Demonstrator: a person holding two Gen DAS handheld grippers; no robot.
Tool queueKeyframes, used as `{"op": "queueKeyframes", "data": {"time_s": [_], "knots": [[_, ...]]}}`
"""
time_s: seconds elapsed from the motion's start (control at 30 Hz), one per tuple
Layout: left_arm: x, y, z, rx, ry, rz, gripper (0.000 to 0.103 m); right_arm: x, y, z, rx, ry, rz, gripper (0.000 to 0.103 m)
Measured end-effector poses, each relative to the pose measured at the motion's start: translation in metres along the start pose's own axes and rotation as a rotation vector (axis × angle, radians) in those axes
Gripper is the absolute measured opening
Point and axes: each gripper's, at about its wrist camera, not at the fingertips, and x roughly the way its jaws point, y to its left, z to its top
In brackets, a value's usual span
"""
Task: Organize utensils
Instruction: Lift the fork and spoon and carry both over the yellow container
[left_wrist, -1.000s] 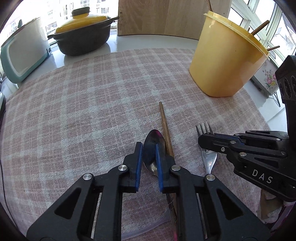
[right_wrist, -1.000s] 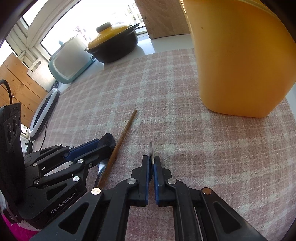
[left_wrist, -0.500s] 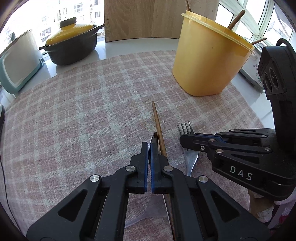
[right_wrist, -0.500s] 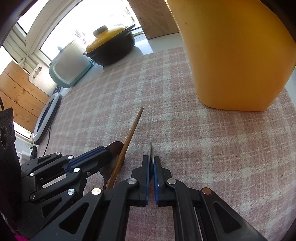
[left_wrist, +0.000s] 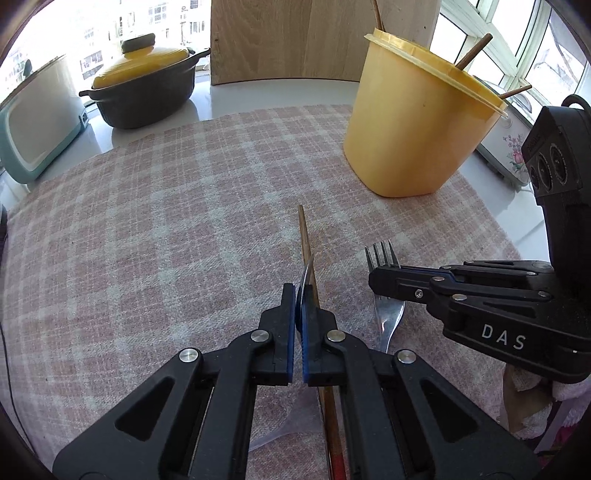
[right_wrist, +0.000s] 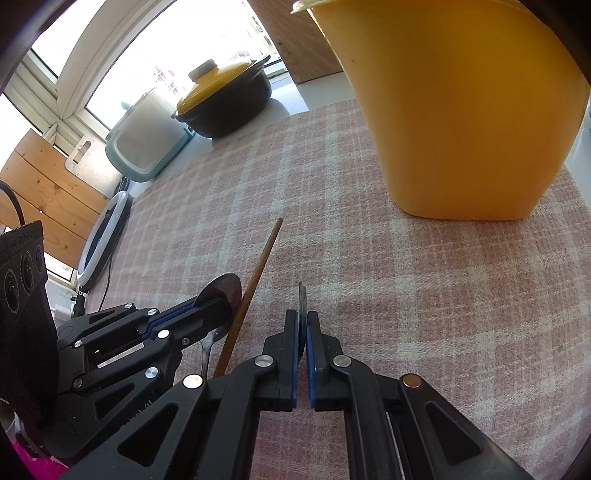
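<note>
My left gripper (left_wrist: 299, 295) is shut on a metal spoon (left_wrist: 306, 275), held edge-on above the checked cloth; the spoon bowl shows in the right wrist view (right_wrist: 221, 290). My right gripper (right_wrist: 302, 321) is shut on a metal fork (right_wrist: 302, 295); its tines (left_wrist: 382, 253) stick out past the jaws in the left wrist view. A brown wooden chopstick (left_wrist: 306, 236) lies on the cloth between both grippers, also in the right wrist view (right_wrist: 258, 273). A yellow utensil tub (left_wrist: 417, 129) with wooden sticks inside stands at the far right, close ahead in the right wrist view (right_wrist: 461, 110).
A pink checked cloth (left_wrist: 147, 240) covers the counter. A black pot with yellow lid (left_wrist: 144, 88) and a teal appliance (left_wrist: 33, 122) stand at the back left. A wooden board (left_wrist: 295, 37) leans at the back. A ring light (right_wrist: 103, 232) lies left.
My left gripper closed on the spoon and lifted it, turning it edge-on. Both grippers rose and moved towards the yellow tub. The chopstick stayed on the cloth.
</note>
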Motion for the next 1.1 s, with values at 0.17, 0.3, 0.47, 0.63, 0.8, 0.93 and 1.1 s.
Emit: {"op": "queueKeyframes", "data": {"time_s": [0.17,0.3,0.47,0.63,0.8,0.93,1.1], "knots": [[-0.029,0.009,0.011,-0.027,-0.064,-0.014,0.000,-0.024,0.003,0.001,-0.027,-0.048,-0.003,0.000],[-0.054,0.016,0.018,-0.050,-0.121,-0.026,0.000,-0.047,0.009,0.000,-0.058,-0.091,-0.007,0.000],[-0.078,0.026,0.027,-0.092,-0.180,-0.051,0.000,-0.079,0.017,-0.001,-0.106,-0.164,-0.028,0.000],[-0.098,0.025,0.038,-0.097,-0.240,-0.067,0.000,-0.112,0.022,0.003,-0.136,-0.246,-0.043,0.000],[-0.112,0.021,0.054,-0.113,-0.292,-0.103,0.000,-0.145,0.019,0.007,-0.127,-0.318,-0.035,0.000],[-0.119,0.013,0.073,-0.099,-0.335,-0.121,0.000,-0.175,0.013,0.016,-0.113,-0.380,-0.033,0.000],[-0.123,0.003,0.100,-0.092,-0.395,-0.135,0.000,-0.207,0.005,0.032,-0.103,-0.444,-0.054,0.000]]}}
